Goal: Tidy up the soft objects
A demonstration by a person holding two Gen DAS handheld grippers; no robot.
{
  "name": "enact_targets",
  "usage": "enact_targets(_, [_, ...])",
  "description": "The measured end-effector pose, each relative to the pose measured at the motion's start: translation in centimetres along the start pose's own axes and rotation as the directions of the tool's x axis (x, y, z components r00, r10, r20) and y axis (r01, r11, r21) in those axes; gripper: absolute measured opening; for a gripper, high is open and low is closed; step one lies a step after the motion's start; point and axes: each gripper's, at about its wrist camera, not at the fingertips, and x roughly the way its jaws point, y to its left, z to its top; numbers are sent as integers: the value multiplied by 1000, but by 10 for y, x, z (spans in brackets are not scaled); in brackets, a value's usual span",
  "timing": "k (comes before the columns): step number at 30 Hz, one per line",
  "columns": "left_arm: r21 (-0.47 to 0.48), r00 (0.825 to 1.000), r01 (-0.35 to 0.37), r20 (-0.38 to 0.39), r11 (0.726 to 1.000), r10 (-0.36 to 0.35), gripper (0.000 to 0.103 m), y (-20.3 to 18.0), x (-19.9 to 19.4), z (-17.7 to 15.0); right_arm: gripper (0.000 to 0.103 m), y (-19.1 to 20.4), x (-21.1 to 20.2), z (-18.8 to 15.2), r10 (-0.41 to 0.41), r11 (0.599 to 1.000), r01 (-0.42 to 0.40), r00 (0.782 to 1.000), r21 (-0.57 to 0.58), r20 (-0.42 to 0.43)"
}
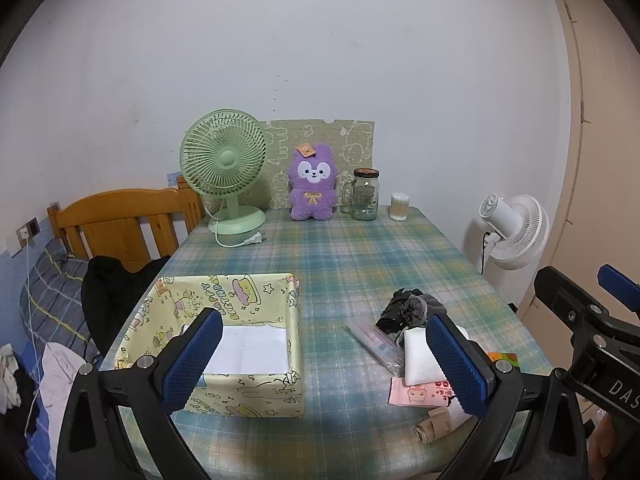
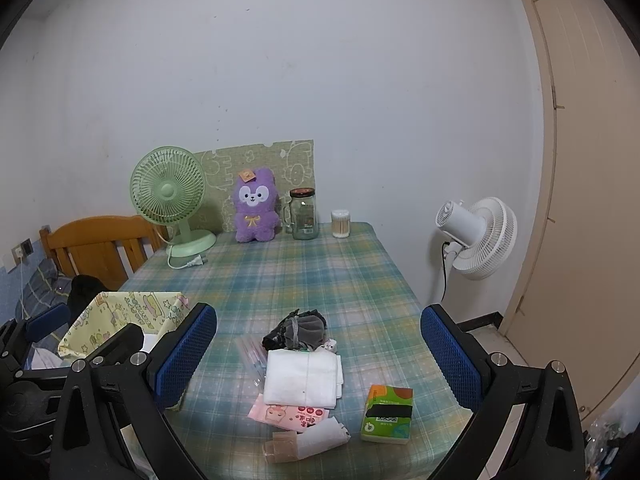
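Low in the middle of the right wrist view, a loose pile of soft things lies on the plaid tablecloth (image 2: 304, 272): a folded white cloth pad (image 2: 302, 378), a crumpled dark grey and black fabric bundle (image 2: 298, 330) touching its far edge, a pink printed tissue packet (image 2: 288, 414) tucked under its near edge, and a rolled beige and white stocking-like piece (image 2: 304, 442) nearest the camera. A clear plastic sleeve (image 2: 252, 354) lies just beside the cloth on the left, and a green and orange tissue pack (image 2: 387, 414) sits apart to the lower right.

The pile runs lengthwise away from the viewer, up the frame, so its long axis falls along the reach of the right gripper (image 2: 318, 360), whose blue pads stand wide apart with nothing between them. The white cloth sits almost squarely between those pads, a little left of centre.

From the left wrist view the same pile appears at lower right, half hidden behind the right-hand pad of the left gripper (image 1: 324, 360), which is also spread wide and empty. Straight ahead of that gripper, at lower left, stands the yellow cartoon-print fabric box (image 1: 294, 312), open-topped with white paper on its floor.

I judge the right gripper the nearer one for a first pick, with the box lying to the pile's left.
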Motion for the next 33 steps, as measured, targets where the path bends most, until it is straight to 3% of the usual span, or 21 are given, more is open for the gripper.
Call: enact_targets(33, [-3,1000,-4,7,1000,4,102,3,0,-1,103,1,0,-2,6,1000,-6,1000,-2,-4])
